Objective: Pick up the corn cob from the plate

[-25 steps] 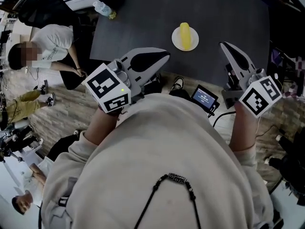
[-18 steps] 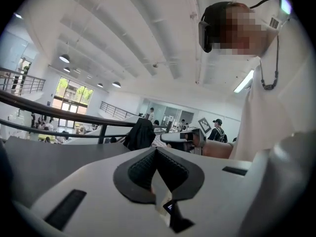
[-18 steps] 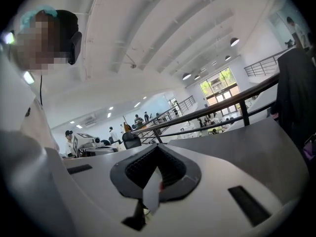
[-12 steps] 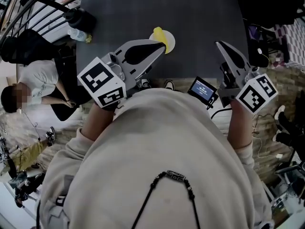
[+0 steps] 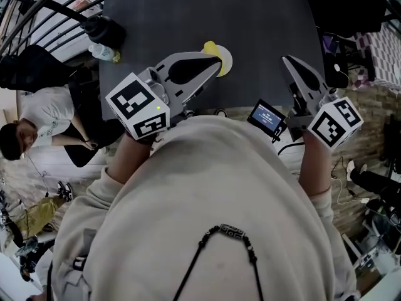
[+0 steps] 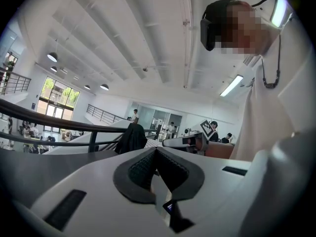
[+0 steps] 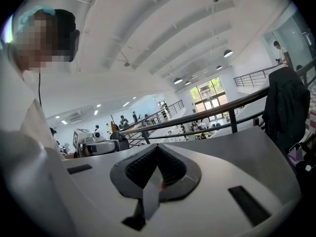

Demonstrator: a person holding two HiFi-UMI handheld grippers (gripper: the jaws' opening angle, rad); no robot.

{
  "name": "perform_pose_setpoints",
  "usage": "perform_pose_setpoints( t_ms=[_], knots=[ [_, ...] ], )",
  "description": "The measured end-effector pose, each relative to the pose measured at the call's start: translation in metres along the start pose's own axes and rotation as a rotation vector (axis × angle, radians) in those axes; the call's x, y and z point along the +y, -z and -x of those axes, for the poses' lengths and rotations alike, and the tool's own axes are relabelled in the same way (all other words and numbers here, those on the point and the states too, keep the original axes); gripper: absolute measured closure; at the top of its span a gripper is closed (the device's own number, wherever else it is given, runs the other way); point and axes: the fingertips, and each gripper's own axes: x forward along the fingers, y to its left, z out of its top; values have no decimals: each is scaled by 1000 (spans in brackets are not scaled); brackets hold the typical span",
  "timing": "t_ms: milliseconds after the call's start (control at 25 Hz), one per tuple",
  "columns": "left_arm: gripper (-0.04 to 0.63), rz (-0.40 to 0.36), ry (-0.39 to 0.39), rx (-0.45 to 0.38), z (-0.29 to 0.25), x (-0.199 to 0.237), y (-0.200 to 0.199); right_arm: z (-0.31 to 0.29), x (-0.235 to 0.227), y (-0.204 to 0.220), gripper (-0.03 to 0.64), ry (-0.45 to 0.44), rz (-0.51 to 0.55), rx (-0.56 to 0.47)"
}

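Corn cob (image 5: 209, 47) on plate (image 5: 227, 59), part-hidden behind left gripper (image 5: 212, 61); right gripper (image 5: 288, 63) well apart. Both pairs of jaws pressed together, empty. Risk: descending unopened would likely roll the cob off.

Desk (image 5: 263, 36): one. Plate (image 5: 226, 59): one, far on desk, partly hidden. Corn cob (image 5: 209, 46): one, on plate. Grippers: two, left gripper (image 5: 213, 63) and right gripper (image 5: 289, 64). Small screen (image 5: 265, 115): one, at near desk edge. Seated person (image 5: 37, 115): one, left of desk.
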Motion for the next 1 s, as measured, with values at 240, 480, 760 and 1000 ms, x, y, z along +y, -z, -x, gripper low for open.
perform_pose_setpoints(
  t_ms=[240, 480, 760, 1000],
  knots=[
    [595, 32, -118, -2, 11, -6, 17, -10, -10, 10, 601, -73, 20, 60],
    [595, 54, -232, -26, 26, -6, 29, -22, -16, 14, 601, -133, 51, 90],
    [595, 101, -290, -35, 41, -18, 37, -27, -17, 17, 601, -147, 55, 139],
    [595, 133, -319, -43, 48, -14, 42, -34, -25, 24, 601, -119, 57, 178]
  ],
)
